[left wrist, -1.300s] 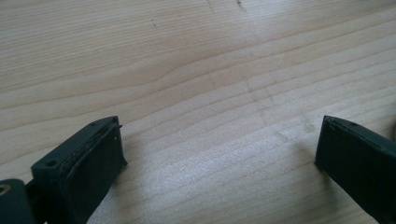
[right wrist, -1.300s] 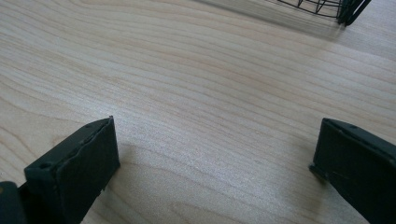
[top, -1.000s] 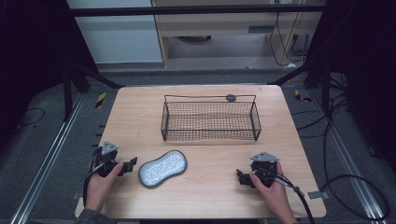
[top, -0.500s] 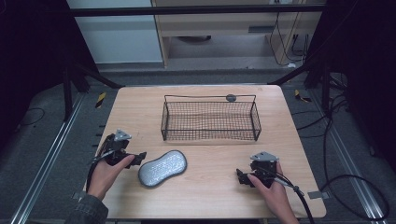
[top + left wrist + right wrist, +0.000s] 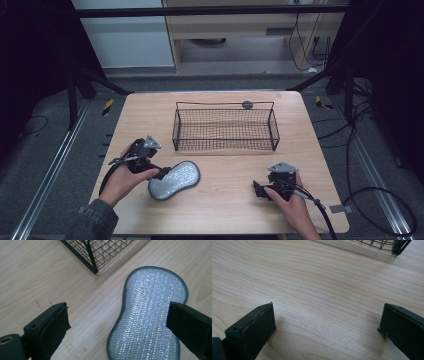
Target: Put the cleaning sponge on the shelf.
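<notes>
A silver-grey, peanut-shaped scrubbing pad (image 5: 174, 180) lies flat on the wooden table (image 5: 225, 215), front left of centre. My left gripper (image 5: 161, 173) is open at the pad's left end, with its jaws just above it. In the left gripper view, the pad (image 5: 150, 315) reaches in between the spread jaws of the left gripper (image 5: 120, 312), nearer the right one, and nothing is gripped. My right gripper (image 5: 258, 190) rests low at the front right, open over bare wood (image 5: 328, 315). A black wire basket (image 5: 225, 127) stands empty behind the pad.
The basket's near corner (image 5: 100, 252) is close beyond the pad. Another basket corner (image 5: 387, 245) is at the top of the right gripper view. A small dark round object (image 5: 247, 104) sits at the basket's far rim. Cables trail from both grippers off the front edge.
My left gripper has moved forward and right from the table's front left edge until its jaws reached the pad's left end. The right gripper has barely shifted. The pad has not moved.
</notes>
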`<state>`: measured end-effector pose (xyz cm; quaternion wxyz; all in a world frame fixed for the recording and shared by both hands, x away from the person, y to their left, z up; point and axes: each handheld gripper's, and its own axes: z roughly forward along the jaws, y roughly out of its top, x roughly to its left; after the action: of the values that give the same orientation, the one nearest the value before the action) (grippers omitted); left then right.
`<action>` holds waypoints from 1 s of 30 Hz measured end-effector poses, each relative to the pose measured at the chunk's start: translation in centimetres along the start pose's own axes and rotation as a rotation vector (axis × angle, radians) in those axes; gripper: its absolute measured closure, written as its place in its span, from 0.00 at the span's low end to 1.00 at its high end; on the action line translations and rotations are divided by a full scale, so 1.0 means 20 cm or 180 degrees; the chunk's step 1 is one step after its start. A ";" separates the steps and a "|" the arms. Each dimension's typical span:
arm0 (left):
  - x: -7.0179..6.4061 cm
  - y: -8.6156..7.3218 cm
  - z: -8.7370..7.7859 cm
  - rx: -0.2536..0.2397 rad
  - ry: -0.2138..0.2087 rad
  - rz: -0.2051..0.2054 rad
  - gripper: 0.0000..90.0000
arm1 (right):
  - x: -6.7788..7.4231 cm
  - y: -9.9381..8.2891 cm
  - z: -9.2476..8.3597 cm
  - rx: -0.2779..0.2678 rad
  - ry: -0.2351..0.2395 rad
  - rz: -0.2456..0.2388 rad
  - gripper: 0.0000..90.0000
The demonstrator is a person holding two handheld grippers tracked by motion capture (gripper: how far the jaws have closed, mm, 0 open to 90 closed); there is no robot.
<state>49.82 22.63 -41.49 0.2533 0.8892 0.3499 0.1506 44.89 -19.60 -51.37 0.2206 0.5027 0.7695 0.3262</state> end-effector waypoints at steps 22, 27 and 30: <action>-0.15 0.02 0.22 0.0622 -0.0365 0.0433 0.04 | 0.00 0.00 0.00 0.0017 0.0037 -0.0010 0.00; -0.16 0.02 0.24 0.0678 -0.0407 0.0466 0.04 | 0.00 0.00 -0.01 0.0030 0.0042 -0.0006 0.00; -0.17 0.03 0.24 0.0673 -0.0429 0.0482 0.04 | 0.00 0.00 0.00 0.0023 0.0039 -0.0033 0.00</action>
<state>49.82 18.30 -45.43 0.1690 0.9429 0.2779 0.0716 44.82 -19.66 -51.32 0.2158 0.4975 0.7747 0.3253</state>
